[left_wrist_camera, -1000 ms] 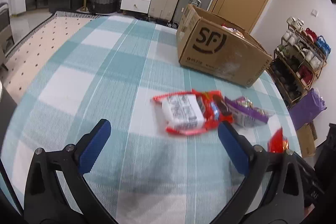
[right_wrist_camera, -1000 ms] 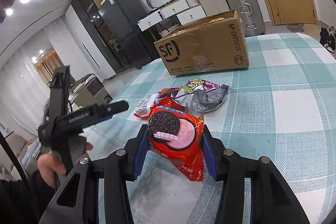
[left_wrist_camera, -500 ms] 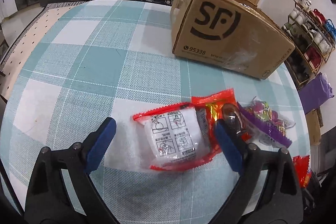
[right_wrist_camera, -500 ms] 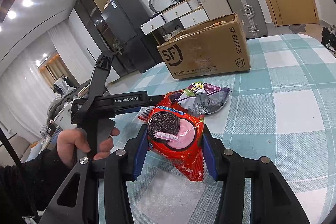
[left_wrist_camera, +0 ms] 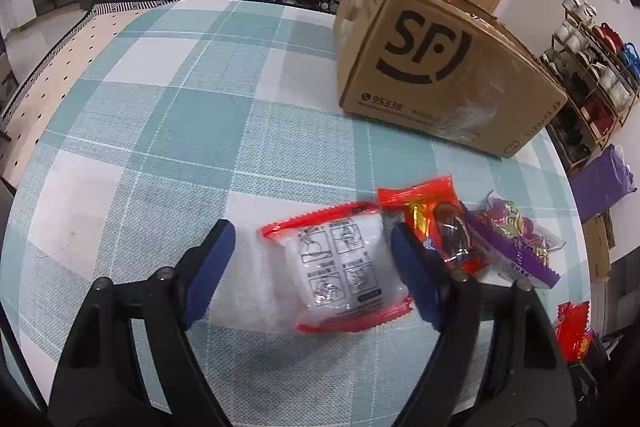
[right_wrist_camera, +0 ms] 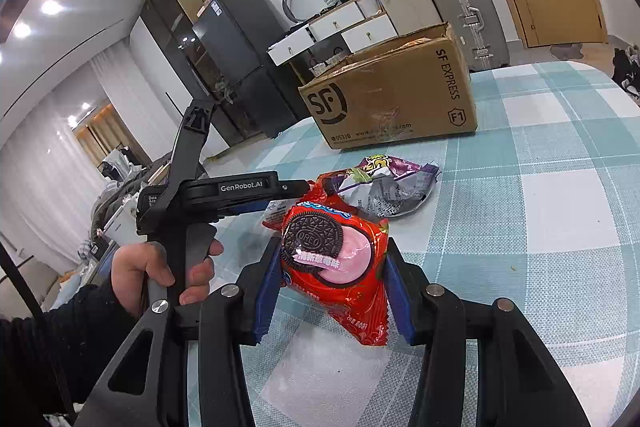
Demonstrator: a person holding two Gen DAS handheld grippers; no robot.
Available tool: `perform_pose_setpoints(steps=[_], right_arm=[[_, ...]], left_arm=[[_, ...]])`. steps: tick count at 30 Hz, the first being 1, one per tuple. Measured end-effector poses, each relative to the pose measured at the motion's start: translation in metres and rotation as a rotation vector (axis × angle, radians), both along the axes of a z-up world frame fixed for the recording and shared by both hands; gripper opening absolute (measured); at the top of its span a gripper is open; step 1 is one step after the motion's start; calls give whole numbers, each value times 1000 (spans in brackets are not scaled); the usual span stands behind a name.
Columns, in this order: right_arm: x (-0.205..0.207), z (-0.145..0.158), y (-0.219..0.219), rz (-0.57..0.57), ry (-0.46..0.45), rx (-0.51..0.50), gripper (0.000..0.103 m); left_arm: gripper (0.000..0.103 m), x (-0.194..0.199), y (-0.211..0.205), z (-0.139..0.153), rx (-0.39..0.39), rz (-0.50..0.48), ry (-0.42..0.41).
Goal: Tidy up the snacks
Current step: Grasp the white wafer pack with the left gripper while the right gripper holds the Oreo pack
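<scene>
My left gripper (left_wrist_camera: 312, 267) is open, its blue pads on either side of a white snack packet with red edges (left_wrist_camera: 344, 267) lying on the checked tablecloth. The right pad touches or nearly touches the packet; the left pad stands apart. A red-orange packet (left_wrist_camera: 436, 219) and a purple packet (left_wrist_camera: 516, 243) lie just right of it. My right gripper (right_wrist_camera: 332, 275) is shut on a red Oreo packet (right_wrist_camera: 336, 259), held above the table. The left gripper (right_wrist_camera: 224, 195) shows there too, beside the purple packet (right_wrist_camera: 392, 183).
An open SF cardboard box (left_wrist_camera: 436, 71) stands at the far side of the table (left_wrist_camera: 168, 131), also in the right wrist view (right_wrist_camera: 392, 99). Suitcases, drawers and a door stand behind. A shoe rack (left_wrist_camera: 592, 75) is at the right.
My left gripper has moved forward and down over the white packet and narrowed around it. The right gripper holds the Oreo packet nearly still.
</scene>
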State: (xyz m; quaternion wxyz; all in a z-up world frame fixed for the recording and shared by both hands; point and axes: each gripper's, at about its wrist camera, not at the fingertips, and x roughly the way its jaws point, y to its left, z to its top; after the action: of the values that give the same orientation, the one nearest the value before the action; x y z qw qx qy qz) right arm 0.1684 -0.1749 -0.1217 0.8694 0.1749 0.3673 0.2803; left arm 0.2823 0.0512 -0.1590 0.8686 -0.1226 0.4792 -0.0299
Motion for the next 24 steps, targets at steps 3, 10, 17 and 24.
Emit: perform_pose_setpoints(steps=[3,10,17,24], right_arm=[[-1,0,-2,-6,-2,6,48],[-1,0,-1,-1,-7,4,48],[-1,0,-1,5,-19,10,48],[-3,2,-1,-2,-33,15,48]], left_arm=[[78,0,-4,-1,28,-7,-3],[56,0,-4,1,81,-31,29],[40,-15,-6,15,135,-106,3],[40,-53,-1,50,113,-112,-77]])
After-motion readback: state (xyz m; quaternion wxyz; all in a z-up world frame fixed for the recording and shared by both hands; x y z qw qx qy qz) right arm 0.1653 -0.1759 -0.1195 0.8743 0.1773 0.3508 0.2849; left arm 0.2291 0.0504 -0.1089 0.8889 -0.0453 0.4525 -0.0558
